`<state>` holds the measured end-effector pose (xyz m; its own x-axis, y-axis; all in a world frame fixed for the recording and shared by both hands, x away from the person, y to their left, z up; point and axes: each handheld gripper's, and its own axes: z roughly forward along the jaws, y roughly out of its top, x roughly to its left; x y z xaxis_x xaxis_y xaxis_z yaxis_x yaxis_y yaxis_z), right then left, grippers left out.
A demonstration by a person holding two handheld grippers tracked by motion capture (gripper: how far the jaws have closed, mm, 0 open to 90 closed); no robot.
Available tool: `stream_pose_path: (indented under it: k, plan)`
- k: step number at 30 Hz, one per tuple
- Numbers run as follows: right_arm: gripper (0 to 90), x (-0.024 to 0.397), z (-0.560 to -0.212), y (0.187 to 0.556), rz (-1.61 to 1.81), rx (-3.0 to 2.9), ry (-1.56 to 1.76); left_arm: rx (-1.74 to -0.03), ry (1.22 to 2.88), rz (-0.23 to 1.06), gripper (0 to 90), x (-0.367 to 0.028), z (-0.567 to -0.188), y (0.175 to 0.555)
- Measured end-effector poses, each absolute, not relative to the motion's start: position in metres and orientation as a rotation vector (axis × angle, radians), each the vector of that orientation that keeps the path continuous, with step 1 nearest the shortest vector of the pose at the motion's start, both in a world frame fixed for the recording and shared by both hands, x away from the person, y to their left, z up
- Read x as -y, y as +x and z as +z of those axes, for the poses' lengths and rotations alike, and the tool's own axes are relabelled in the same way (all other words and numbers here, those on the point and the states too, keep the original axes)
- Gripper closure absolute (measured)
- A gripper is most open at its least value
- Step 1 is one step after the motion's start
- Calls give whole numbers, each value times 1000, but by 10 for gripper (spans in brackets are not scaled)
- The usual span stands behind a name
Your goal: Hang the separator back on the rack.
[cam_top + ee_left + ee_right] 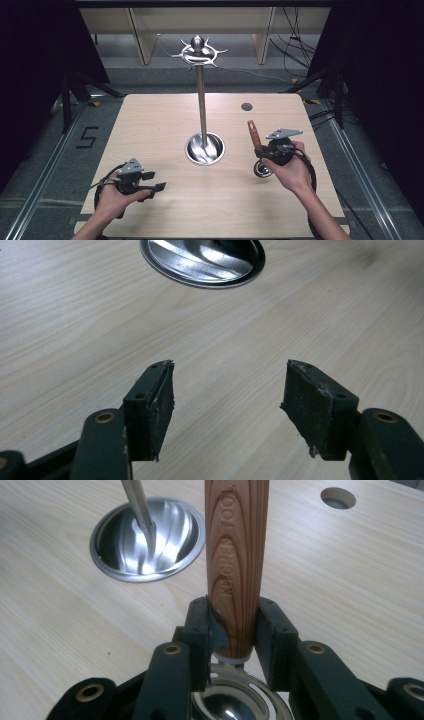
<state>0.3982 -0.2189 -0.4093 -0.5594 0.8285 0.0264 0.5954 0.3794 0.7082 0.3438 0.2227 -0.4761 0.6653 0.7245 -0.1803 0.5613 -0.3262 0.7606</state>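
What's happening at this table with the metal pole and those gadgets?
A person sits at a wooden table with a gripping tool in each hand. The right tool is clamped on the wooden handle of a kitchen utensil whose shiny metal end hangs near the tabletop. The left tool rests open and empty. Between them stands a steel hanging rack with hooks on top.

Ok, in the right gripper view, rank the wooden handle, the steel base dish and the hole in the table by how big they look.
1. Steel base dish and wooden handle: both take up similar room, and the handle, clamped in the right tongs, sits much nearer the camera, so I won't rank them.
2. Hole in the table: clearly smallest.
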Motion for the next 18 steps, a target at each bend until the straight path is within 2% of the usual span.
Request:
stream_pose_path:
  k: [18]
  plan:
    - [706, 213, -399, 397, 1095, -2307, 1163, -1000, 2024, 249, 362, -223, -476, 343]
